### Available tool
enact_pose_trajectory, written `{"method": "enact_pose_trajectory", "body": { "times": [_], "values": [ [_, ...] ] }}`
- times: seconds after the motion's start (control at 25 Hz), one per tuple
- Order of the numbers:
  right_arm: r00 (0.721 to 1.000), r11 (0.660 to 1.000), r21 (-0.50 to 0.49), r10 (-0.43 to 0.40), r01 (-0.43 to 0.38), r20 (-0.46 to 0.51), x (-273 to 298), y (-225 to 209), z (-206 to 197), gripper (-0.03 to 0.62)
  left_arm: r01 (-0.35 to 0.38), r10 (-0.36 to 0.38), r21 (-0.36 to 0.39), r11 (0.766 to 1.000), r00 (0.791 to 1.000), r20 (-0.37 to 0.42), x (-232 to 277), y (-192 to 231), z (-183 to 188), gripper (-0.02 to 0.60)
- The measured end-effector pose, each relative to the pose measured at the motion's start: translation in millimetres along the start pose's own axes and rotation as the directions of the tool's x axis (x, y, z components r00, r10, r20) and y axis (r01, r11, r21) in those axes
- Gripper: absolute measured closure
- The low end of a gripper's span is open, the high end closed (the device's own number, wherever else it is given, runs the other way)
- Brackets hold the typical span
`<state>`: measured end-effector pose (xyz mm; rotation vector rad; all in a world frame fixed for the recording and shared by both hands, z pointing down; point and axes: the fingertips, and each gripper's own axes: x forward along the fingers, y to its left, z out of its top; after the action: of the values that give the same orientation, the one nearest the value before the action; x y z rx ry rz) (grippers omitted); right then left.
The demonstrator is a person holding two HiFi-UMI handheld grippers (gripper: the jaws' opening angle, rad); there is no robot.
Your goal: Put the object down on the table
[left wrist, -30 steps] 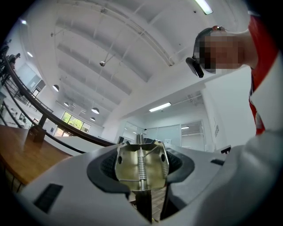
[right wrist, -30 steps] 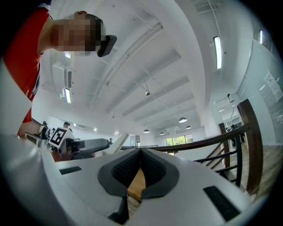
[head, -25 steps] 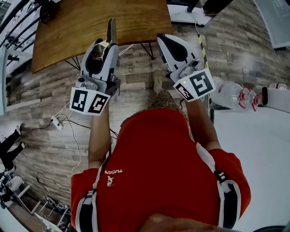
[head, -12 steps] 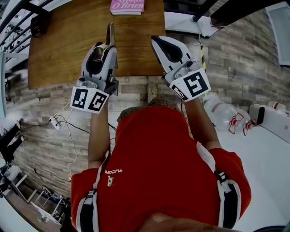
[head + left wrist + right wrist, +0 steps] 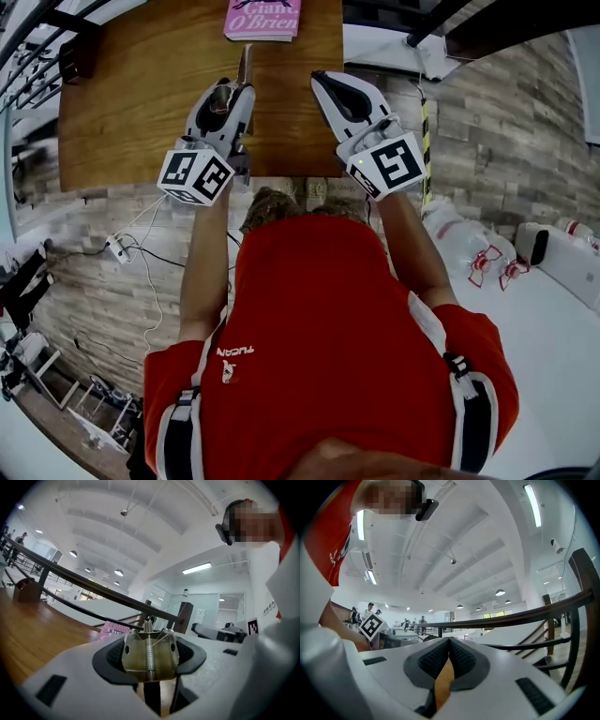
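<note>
My left gripper (image 5: 225,97) is shut on an olive-brass metal clip (image 5: 150,654) with a coil spring down its middle. A thin blade of the clip (image 5: 245,67) sticks out past the jaws toward the far side. Gripper and clip hover over the near part of the wooden table (image 5: 131,103). To the right, my right gripper (image 5: 328,84) is also above the table's near edge. In the right gripper view its ribbed pads (image 5: 459,656) meet at the tip with nothing between them.
A pink book (image 5: 263,19) lies at the table's far edge, also seen as the pink book (image 5: 114,629). A dark box (image 5: 80,54) sits at the far left corner. On the brick floor lie a power strip with cables (image 5: 117,248) and plastic bottles (image 5: 473,258).
Both grippers have moved forward from over the floor to above the table. The left one has shifted right with the clip still in it. The pink book has come into view.
</note>
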<state>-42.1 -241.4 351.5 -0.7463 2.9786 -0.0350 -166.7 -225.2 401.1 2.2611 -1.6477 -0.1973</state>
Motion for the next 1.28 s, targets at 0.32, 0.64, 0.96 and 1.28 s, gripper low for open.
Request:
{"method": "enact_pose_trajectory", "body": {
  "times": [0.32, 0.64, 0.96, 1.28],
  "values": [
    [0.998, 1.000, -0.006, -0.020, 0.020, -0.055, 15, -6, -17, 0.569, -0.003, -0.004, -0.042, 0.999, 0.984, -0.178, 40, 33, -55, 0.371],
    [0.995, 1.000, -0.013, -0.027, 0.026, -0.091, 27, -5, -25, 0.569, -0.026, 0.006, -0.050, 0.998, 0.928, -0.372, 67, 60, -102, 0.371],
    [0.991, 0.998, -0.018, -0.065, 0.063, -0.117, 27, -13, -32, 0.569, -0.041, 0.022, -0.027, 0.999, 0.857, -0.516, 78, 71, -139, 0.370],
    [0.985, 0.995, -0.016, -0.097, 0.095, -0.141, 25, -15, -38, 0.569, -0.048, 0.040, 0.001, 0.999, 0.820, -0.571, 84, 77, -154, 0.368]
  ]
}}
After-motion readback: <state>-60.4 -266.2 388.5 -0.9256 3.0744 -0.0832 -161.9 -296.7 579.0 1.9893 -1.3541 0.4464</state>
